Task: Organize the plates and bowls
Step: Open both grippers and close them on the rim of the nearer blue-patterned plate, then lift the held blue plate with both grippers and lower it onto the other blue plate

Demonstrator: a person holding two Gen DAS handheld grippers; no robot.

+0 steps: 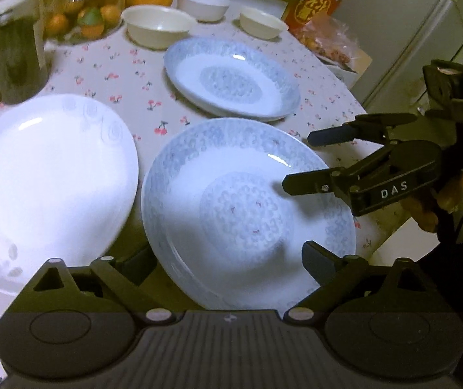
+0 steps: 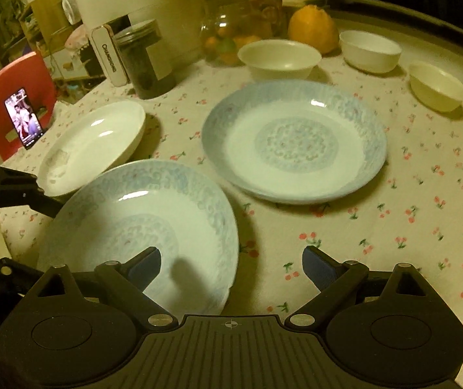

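Left wrist view has the left gripper [image 1: 228,259] spread wide around the near blue-patterned plate [image 1: 247,214], which looks tilted up off the cherry-print tablecloth [image 1: 127,74]. Its pads look like they're not quite touching the rim, hard to say with the blur. Right gripper [image 1: 296,159] hovers released over that plate's right side, nothing between its fingers. Second blue plate [image 2: 293,142] lies flat behind, white plate [image 2: 95,146] just left, three bowls [image 2: 278,58] at the back.

Left hand-held gripper [image 1: 228,259] jaws wide, straddling near blue-patterned plate [image 1: 247,214]; right hand-held gripper [image 1: 299,162] open above its rim; white plate [image 1: 49,181] beside.
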